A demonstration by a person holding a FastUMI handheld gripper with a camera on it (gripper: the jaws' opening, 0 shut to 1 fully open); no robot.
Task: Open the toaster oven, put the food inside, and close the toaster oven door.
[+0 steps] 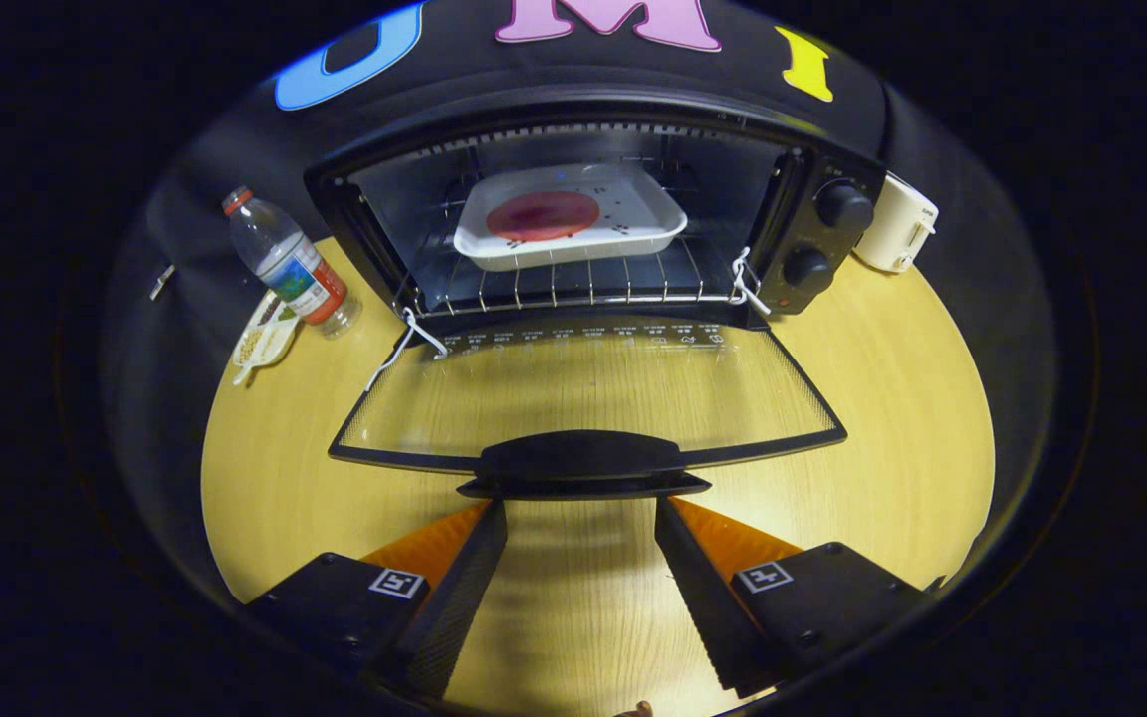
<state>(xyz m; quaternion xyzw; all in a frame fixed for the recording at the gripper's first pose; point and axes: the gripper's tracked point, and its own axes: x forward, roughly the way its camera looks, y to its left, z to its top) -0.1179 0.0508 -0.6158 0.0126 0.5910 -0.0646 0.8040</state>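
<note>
A black toaster oven [812,239] stands at the back of the wooden table with its glass door [583,393] folded down flat toward me. Inside, on the wire rack [573,284], rests a white tray [653,224] holding a round reddish piece of food [543,215]. The door's black handle [583,463] lies just ahead of my fingertips. My gripper [581,513] is open, its two fingers spread a little wider than half the handle, with nothing between them but bare table.
A plastic water bottle [287,264] lies tilted left of the oven beside a small packet [263,342]. A white appliance [897,235] stands right of the oven, behind its two knobs [842,206]. The wooden table [892,398] spreads on both sides of the door.
</note>
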